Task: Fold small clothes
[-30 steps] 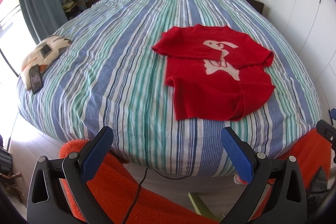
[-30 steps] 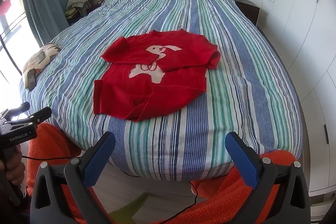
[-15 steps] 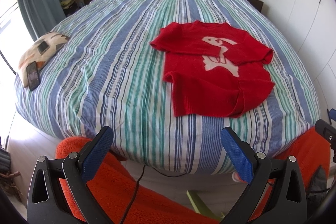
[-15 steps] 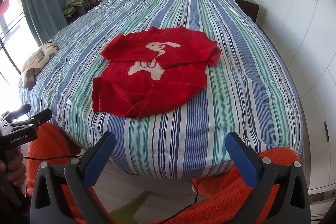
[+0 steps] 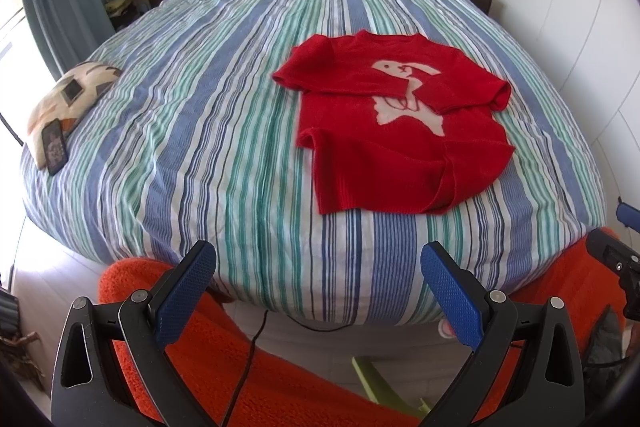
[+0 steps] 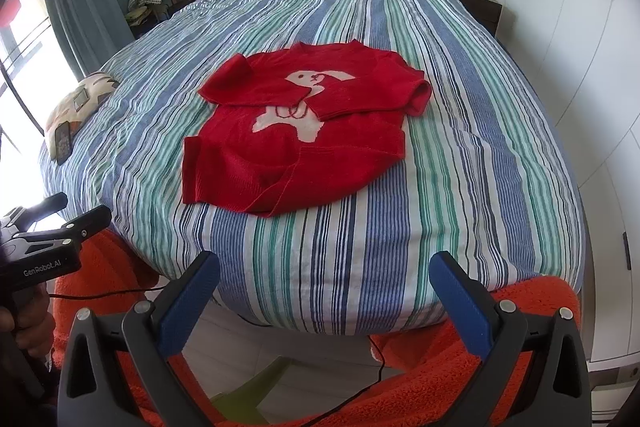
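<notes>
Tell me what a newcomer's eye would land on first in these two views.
First, the red sweater with a pale animal figure, lying near the foot of the striped bed, both sleeves folded across its chest. Next, the blue-padded fingers of the open right gripper and the open left gripper, both short of the bed's near edge and holding nothing. A phone on a patterned cushion sits at the bed's left edge.
</notes>
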Tool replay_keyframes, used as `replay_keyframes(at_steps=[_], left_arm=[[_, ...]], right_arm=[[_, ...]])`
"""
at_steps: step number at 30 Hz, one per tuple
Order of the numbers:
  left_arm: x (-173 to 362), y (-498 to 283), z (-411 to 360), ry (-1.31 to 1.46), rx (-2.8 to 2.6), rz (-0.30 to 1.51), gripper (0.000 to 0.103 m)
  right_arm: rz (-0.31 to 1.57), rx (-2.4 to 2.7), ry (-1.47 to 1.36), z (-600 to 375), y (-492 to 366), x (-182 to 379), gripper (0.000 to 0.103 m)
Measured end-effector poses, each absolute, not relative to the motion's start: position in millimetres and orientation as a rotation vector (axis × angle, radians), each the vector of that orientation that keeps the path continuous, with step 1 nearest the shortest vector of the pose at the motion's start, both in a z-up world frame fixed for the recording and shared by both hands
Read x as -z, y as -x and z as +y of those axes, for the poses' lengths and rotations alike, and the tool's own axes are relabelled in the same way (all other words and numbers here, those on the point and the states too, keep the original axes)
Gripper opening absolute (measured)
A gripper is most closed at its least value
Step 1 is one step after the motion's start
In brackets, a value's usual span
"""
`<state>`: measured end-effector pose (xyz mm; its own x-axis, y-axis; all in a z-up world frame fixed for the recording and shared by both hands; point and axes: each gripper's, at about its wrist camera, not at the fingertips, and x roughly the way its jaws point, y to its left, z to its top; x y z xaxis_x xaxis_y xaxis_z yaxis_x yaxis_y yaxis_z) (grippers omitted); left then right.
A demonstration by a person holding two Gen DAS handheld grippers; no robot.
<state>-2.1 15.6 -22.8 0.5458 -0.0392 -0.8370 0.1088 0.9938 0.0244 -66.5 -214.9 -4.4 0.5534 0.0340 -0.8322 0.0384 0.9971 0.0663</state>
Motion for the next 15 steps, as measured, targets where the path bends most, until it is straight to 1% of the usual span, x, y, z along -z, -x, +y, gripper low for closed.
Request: replay_keyframes(at_steps=[15], left_arm=[[26.3,1.9,12.0,-0.086,0.098,1.003,0.102]], right_arm=[[1.001,-0.005,-0.086,-215.4,64.9,10.1,0.103]])
